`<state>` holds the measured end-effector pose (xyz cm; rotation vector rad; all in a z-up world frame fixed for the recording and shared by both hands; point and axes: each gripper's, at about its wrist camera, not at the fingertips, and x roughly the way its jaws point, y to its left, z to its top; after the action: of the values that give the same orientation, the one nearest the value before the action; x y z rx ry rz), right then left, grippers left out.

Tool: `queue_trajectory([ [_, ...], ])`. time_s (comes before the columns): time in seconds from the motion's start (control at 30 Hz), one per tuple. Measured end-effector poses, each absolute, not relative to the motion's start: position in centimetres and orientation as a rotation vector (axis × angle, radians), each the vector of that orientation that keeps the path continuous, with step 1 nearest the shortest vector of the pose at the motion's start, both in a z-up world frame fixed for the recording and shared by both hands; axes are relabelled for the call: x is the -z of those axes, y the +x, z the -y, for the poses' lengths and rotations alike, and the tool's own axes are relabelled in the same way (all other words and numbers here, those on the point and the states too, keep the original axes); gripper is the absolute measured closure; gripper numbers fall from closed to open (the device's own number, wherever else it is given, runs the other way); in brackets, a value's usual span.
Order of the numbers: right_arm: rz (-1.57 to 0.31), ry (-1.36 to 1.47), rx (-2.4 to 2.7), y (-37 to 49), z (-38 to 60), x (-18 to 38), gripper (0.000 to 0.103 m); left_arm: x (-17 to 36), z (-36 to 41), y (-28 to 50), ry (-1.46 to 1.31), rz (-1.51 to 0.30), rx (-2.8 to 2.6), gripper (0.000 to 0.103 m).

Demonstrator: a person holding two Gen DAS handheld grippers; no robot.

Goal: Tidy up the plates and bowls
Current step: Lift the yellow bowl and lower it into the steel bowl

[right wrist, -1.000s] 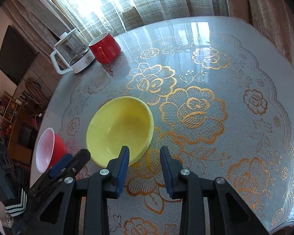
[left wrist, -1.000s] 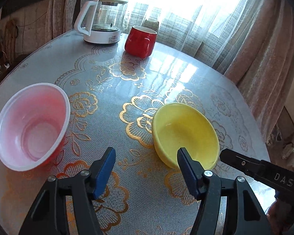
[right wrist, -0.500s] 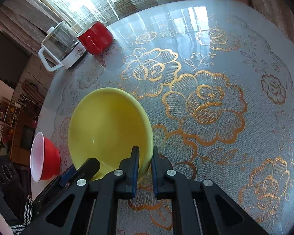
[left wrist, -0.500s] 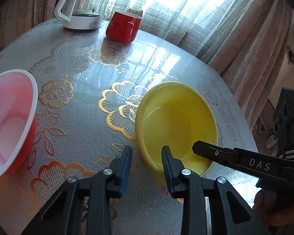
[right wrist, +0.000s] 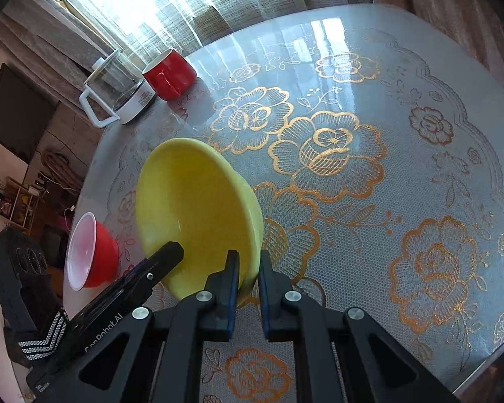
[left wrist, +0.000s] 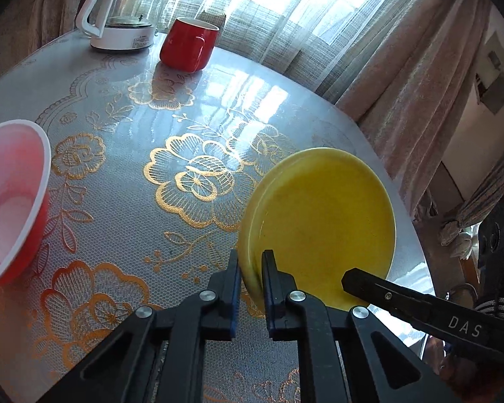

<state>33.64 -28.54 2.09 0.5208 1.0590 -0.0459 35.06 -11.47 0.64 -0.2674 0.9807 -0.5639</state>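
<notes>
The yellow bowl [left wrist: 319,221] is tipped up on its rim, pinched at two spots along the near edge, and the judgement is that it could slip or twist: each grip bites only a thin strip of smooth, glossy rim, so if the two hands pull apart or lift unevenly, the bowl may pivot out of one pinch and drop onto the table [left wrist: 124,141]. The left gripper [left wrist: 250,265] is closing, its jaws nearly together with the rim between the pads, the bowl spreading ahead and to its right. The right gripper [right wrist: 248,268] is pressed tight on the rim as well, the bowl rising ahead and to its left. The red bowl [right wrist: 90,252] sits apart, far to the left of both grippers; a swing toward it with an unsteady hold could knock it. The mug [left wrist: 189,44] and kettle [left wrist: 124,16] stand well ahead, out of the way.
</notes>
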Motion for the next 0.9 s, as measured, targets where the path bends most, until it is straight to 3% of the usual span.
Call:
queue_trajectory([
  [0.47, -0.848, 0.611, 0.092, 25.2, 30.2, -7.2, 0.092, -6.1, 14.0, 30.4, -0.213, -0.857, 0.740, 0.092],
  [0.9, -0.733, 0.742, 0.162, 16.1, 33.3, -8.4, 0.092, -9.1, 18.7, 24.0, -0.140, -0.871, 0.923, 0.092],
])
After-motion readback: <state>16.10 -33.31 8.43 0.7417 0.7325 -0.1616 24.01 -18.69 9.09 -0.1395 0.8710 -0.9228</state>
